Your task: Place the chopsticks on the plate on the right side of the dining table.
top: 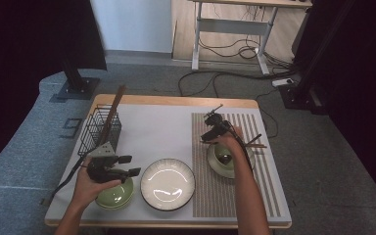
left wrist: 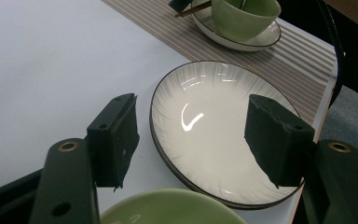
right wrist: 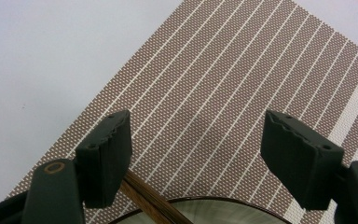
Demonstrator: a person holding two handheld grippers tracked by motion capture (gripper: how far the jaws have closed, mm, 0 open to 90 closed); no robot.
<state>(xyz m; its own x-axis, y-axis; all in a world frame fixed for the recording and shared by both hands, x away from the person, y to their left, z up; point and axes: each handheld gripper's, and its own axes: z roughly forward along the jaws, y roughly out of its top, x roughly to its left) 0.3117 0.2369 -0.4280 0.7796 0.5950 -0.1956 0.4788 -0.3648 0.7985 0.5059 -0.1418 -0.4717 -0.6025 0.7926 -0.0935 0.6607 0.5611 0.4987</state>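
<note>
Hovering with fingers spread wide, holding nothing.
Right gripper (right wrist: 196,154) sits over the woven striped placemat (right wrist: 223,88); left gripper (left wrist: 193,140) faces the glossy ribbed plate (left wrist: 214,135) beside it.

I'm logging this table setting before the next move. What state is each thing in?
left gripper: open, holding nothing, above the white plate.
right gripper: open, nothing between the pads.
white plate: empty, flat on the table.
green bowl: upright on a saucer.
near green bowl: upright by the left hand.
chopsticks: resting across the saucer's rim.
wire basket: upright, holding a long wooden utensil.
</note>
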